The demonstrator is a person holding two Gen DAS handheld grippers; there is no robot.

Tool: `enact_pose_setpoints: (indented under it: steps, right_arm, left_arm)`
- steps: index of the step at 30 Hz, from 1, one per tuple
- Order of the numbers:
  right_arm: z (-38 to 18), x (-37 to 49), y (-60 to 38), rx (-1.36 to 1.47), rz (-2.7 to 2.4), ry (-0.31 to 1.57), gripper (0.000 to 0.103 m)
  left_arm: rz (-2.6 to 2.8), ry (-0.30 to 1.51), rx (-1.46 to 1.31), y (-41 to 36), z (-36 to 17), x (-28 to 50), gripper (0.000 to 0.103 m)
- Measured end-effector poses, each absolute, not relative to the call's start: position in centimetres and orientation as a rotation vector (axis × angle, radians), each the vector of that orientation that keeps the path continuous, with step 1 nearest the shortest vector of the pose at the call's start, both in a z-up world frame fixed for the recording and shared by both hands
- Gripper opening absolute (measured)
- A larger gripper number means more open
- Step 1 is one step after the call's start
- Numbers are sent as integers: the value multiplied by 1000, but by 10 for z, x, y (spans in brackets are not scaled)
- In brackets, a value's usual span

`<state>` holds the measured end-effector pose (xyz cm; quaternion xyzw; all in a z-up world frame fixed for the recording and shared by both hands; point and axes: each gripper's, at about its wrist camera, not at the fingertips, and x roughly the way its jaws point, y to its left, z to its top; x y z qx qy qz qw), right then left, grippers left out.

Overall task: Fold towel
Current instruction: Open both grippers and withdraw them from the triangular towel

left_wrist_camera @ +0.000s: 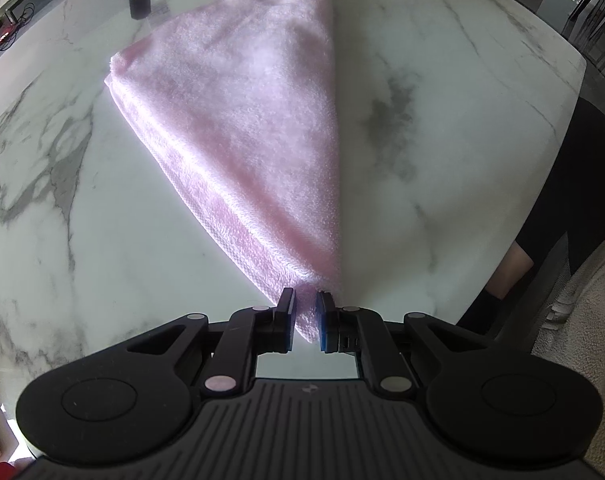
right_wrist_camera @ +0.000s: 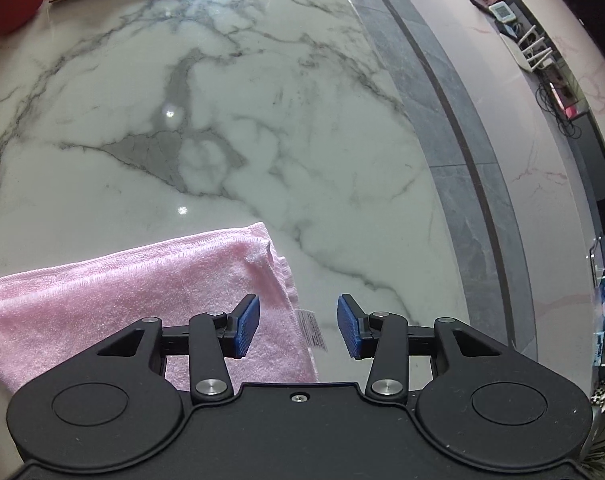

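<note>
The left hand-held gripper point(left_wrist_camera: 305, 318) pinched a corner of the folded pink terry towel point(left_wrist_camera: 238, 120) on the white marble tabletop point(left_wrist_camera: 442, 128); the right hand-held gripper point(right_wrist_camera: 298, 326) hung open, holding nothing.

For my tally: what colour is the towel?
Pale pink towel, clearest in the left wrist view.

towel point(left_wrist_camera: 238, 128): pink terry, folded into layers | lay flat on the marble table point(left_wrist_camera: 442, 80) | near corner lifted off it | white label at one edge
</note>
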<state>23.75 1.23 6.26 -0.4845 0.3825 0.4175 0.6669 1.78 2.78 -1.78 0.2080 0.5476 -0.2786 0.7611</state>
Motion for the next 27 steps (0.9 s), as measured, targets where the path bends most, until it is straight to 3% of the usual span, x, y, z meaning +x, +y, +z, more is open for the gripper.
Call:
enact_pose_setpoints:
  steps: [12, 24, 27]
  right_arm:
    - [99, 183, -106, -872, 826, 863, 50]
    - [76, 100, -198, -573, 778, 893, 54]
    - [66, 84, -212, -487, 740, 904, 58]
  left_arm:
    - [-537, 1232, 403, 25, -16, 23, 10]
    - [-368, 1222, 363, 32, -9, 22, 12]
    - [-304, 1175, 343, 31, 4, 21, 23]
